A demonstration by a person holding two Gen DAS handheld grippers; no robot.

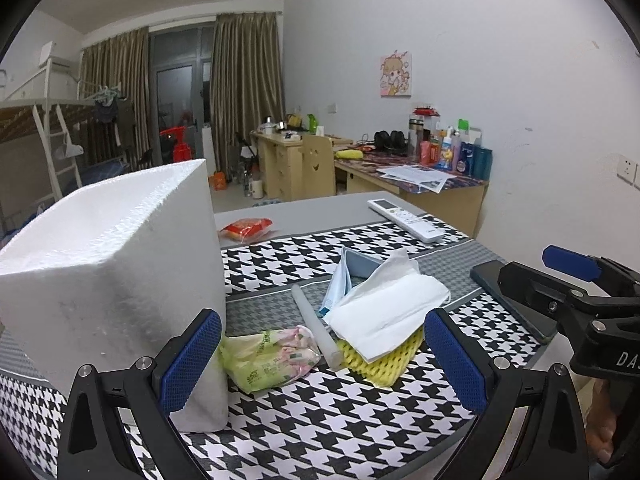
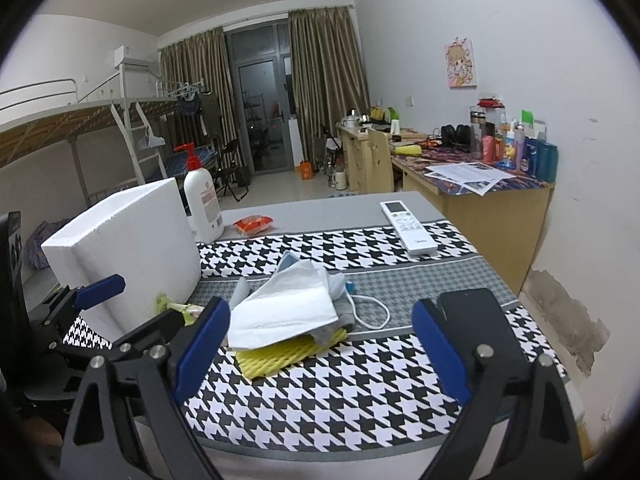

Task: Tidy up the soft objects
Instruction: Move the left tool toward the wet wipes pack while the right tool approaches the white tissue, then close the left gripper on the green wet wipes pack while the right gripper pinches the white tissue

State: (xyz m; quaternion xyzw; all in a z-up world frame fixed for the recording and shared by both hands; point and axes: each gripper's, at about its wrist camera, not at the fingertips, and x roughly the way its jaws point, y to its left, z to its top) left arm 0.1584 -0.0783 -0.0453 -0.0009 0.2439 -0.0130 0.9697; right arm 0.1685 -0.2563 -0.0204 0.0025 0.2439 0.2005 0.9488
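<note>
A pile of soft things lies mid-table: a white tissue [image 1: 384,312] [image 2: 284,308] over a face mask [image 1: 434,290] and a yellow foam net [image 1: 380,360] [image 2: 280,354], with a white foam tube [image 1: 316,326] and a green tissue packet [image 1: 268,356] beside it. A white foam box [image 1: 108,264] [image 2: 132,244] stands at the left. My left gripper [image 1: 324,364] is open and empty, just before the pile, its left finger against the box. My right gripper [image 2: 320,354] is open and empty, in front of the pile.
A black phone [image 2: 480,312] [image 1: 516,304] lies at the right by my right gripper. A white remote [image 2: 408,226] and a red snack packet [image 2: 254,224] lie farther back. A lotion pump bottle [image 2: 202,200] stands behind the box. The houndstooth cloth [image 2: 320,396] covers the table.
</note>
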